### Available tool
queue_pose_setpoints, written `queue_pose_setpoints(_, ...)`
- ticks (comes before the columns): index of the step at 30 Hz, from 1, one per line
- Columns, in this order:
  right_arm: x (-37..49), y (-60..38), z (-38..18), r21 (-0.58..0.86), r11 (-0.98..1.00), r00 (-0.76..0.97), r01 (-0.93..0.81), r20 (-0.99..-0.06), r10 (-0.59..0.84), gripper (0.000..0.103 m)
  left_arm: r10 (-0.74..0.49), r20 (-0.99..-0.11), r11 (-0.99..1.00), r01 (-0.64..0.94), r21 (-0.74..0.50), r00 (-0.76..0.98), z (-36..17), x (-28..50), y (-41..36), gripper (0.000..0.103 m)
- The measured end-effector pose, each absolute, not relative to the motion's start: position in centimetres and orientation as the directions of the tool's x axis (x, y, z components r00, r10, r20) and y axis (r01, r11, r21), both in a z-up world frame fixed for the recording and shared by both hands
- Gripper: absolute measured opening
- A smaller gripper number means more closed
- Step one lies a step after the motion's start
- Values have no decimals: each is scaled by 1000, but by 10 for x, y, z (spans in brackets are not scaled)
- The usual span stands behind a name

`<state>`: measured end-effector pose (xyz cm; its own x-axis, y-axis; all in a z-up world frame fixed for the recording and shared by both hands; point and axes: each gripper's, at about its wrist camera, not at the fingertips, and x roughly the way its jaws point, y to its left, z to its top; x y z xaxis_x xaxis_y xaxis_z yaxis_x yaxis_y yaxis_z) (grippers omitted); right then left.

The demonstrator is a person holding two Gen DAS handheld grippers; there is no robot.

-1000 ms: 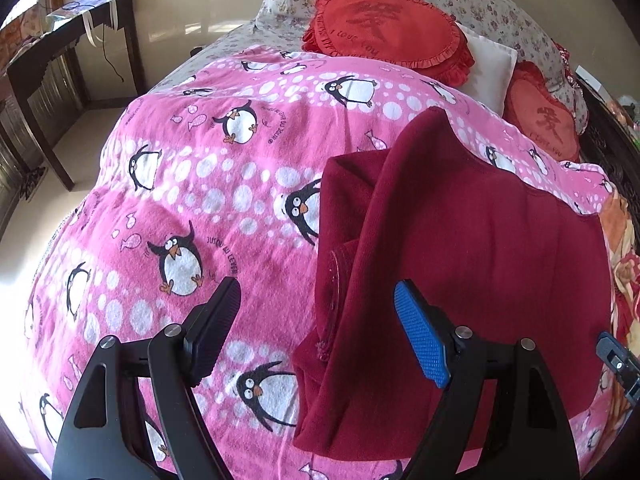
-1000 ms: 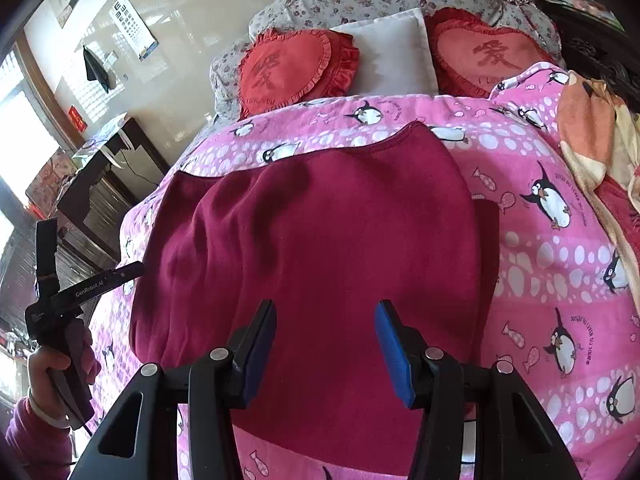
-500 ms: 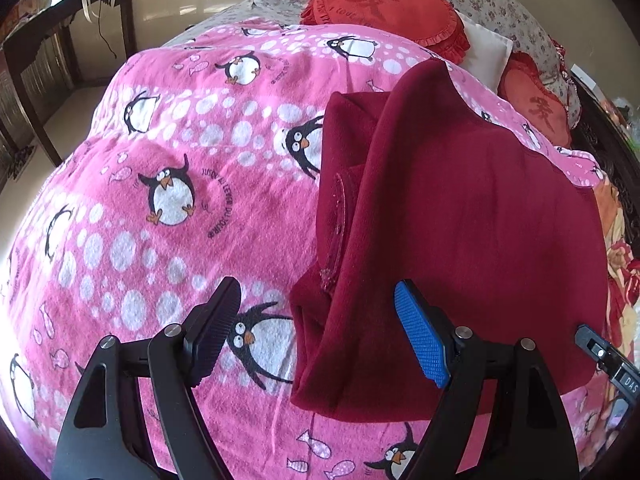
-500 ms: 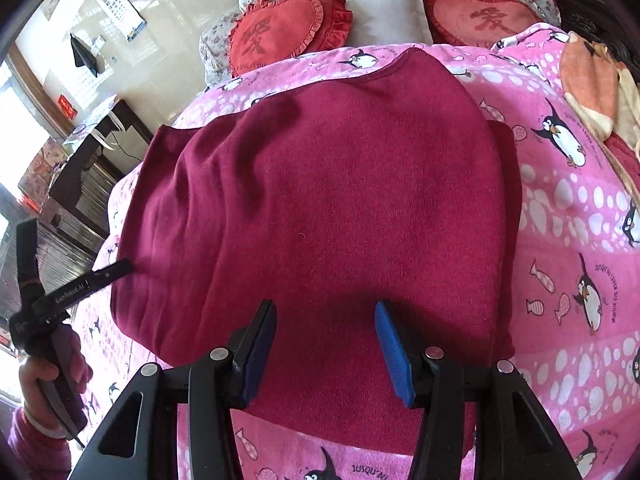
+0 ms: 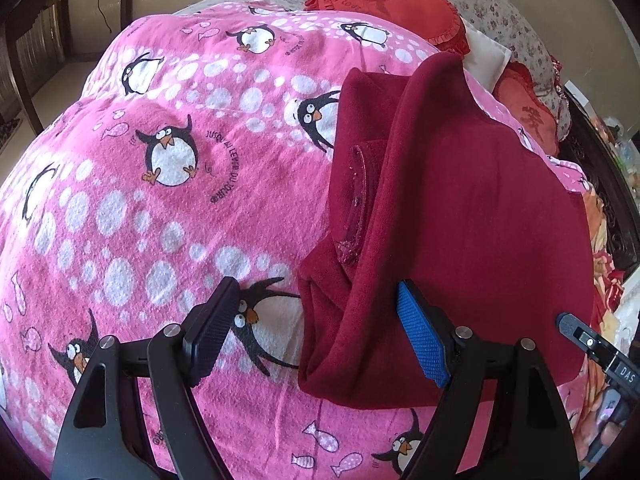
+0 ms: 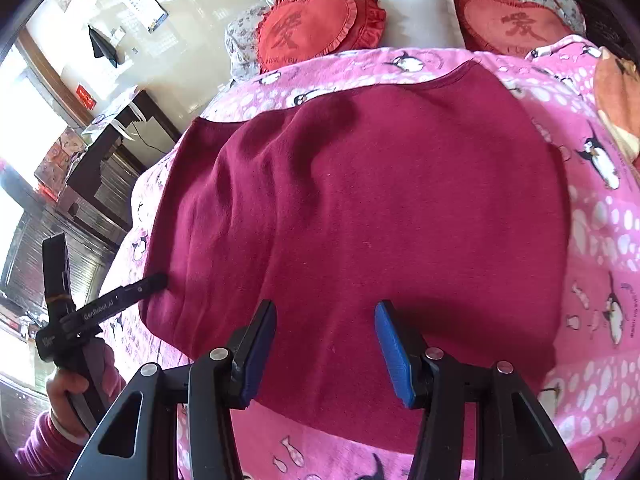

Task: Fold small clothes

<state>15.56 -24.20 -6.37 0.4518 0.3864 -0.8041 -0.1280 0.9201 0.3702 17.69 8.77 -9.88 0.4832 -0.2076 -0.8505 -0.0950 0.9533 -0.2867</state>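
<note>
A maroon garment (image 5: 460, 200) lies folded on the pink penguin blanket (image 5: 140, 220), its neckline trim showing along the left fold. My left gripper (image 5: 316, 320) hangs open just above the garment's near left corner, with nothing pinched. In the right wrist view the garment (image 6: 360, 200) fills the middle. My right gripper (image 6: 324, 344) is open over its near edge, the fabric lying under the fingers rather than between the pads. The left gripper (image 6: 100, 308) also shows there, held by a hand (image 6: 68, 384), with one fingertip at the garment's left edge.
Red heart cushions (image 6: 312, 28) and a white pillow (image 6: 416, 8) sit at the head of the bed. An orange cloth (image 6: 616, 92) lies at the right edge. A dark desk (image 6: 112, 148) stands left of the bed. The right gripper's tip (image 5: 592, 344) shows at the far right.
Both grippers have come down and closer to the garment's near edge, so it looks larger. The garment itself has not moved, and the jaws have kept their gaps.
</note>
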Motion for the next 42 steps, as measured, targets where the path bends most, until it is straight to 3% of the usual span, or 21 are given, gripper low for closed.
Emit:
queue_pose_setpoints(8,169,-221,-69,306,941,425,-141,-840,337,54,-196,-846,957,-90,-275,496,-103,170,86,80)
queue_pose_setpoints(28,188,-186,-48,355,913,444,-200,-798,408,54,-235,-824,952,-47,-301,516,-105,171,83,80)
queue_pose_setpoints(33,211,-149,-35,218,934,521,-282,-783,340,52,-241,-815,953,-29,-301,528,-107,164,82,80)
queue_pose_setpoints(42,287,-123,-47,178,953,513,-245,-811,283,48,-248,-807,946,-43,-320,536,-112,157,87,80)
